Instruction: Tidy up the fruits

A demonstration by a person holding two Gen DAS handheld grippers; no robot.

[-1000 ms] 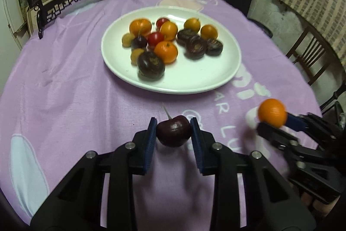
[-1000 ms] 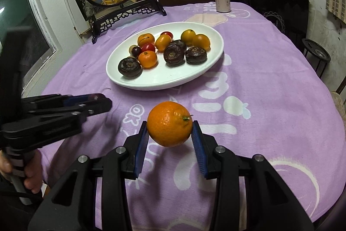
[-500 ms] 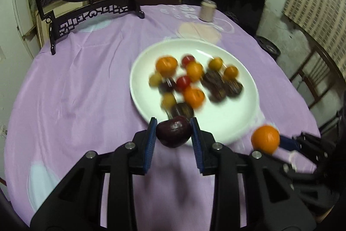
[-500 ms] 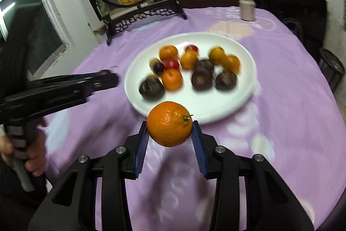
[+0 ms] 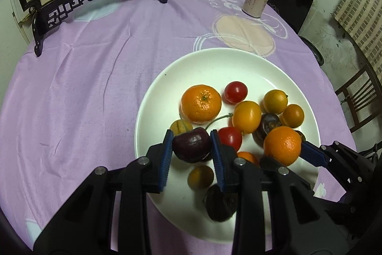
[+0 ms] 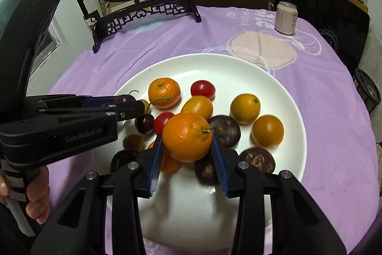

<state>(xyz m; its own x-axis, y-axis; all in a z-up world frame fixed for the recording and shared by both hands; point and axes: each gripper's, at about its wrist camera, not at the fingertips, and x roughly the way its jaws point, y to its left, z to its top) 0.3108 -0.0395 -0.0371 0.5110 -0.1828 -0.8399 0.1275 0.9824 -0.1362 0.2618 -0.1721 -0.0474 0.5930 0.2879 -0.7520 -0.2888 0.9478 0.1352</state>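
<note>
**Two fruits over the plate, ready to set down**

We hold both grippers above the white plate (image 5: 152, 97), which sits on the purple-clothed worktop (image 5: 83, 78). Our left gripper (image 5: 191, 147) has its fingers clamped on a dark cherry (image 5: 192, 147), its stem arching up toward the big mandarin (image 5: 201, 103) already on the plate. Our right gripper (image 6: 187, 147) carries an orange (image 6: 187, 136) between its blue pads; its jaws are opening, and the orange sits between them, looking about to drop free.

The plate is already crowded: red tomatoes (image 6: 203, 89), yellow-orange kumquats (image 6: 245, 108), dark round fruits (image 6: 225, 129) and another cherry (image 6: 144, 123) lie bunched toward the near half. The far half of the plate is bare.

To do this step well, we judge that each fruit should go down low and gently rather than fall from a height, since round fruit will likely roll and knock its neighbours. The orange hangs right over the pile, so it may bounce off; a bare spot, or a place next to the other mandarin, would suit it better. The cherry belongs best beside the other cherry. With the two grippers close together, we should let go one at a time and lift straight up, so the fingers do not drag anything along.
</note>
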